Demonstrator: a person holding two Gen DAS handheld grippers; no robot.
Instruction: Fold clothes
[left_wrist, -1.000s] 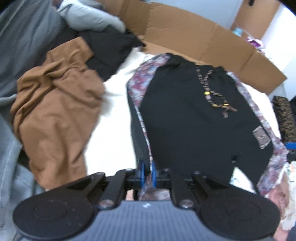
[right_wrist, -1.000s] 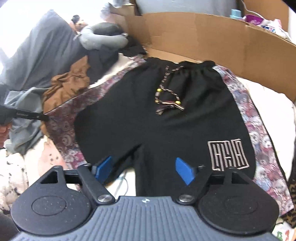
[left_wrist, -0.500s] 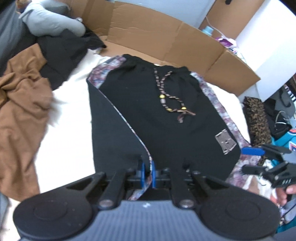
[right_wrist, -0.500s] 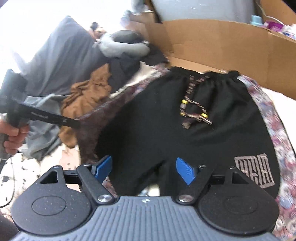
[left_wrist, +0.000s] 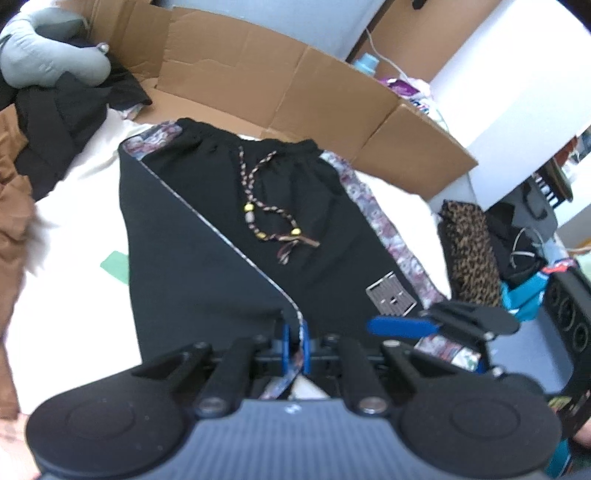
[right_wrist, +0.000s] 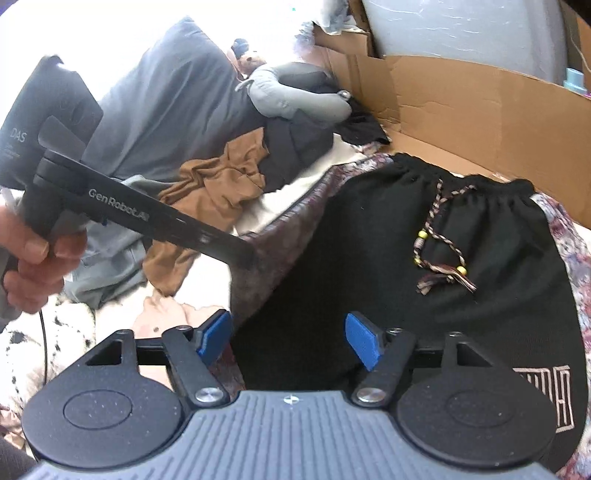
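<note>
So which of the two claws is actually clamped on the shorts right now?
The left claw: its blue pads are pinched together on the floral hem of the black drawstring shorts. The right claw hangs wide open over them, gripping nothing.

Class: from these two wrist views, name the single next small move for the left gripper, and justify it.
Probably carry the pinched hem on across toward the right floral stripe. The left gripper is shut on the shorts, whose left half is lifted and only partly folded over; the right gripper is open.
</note>
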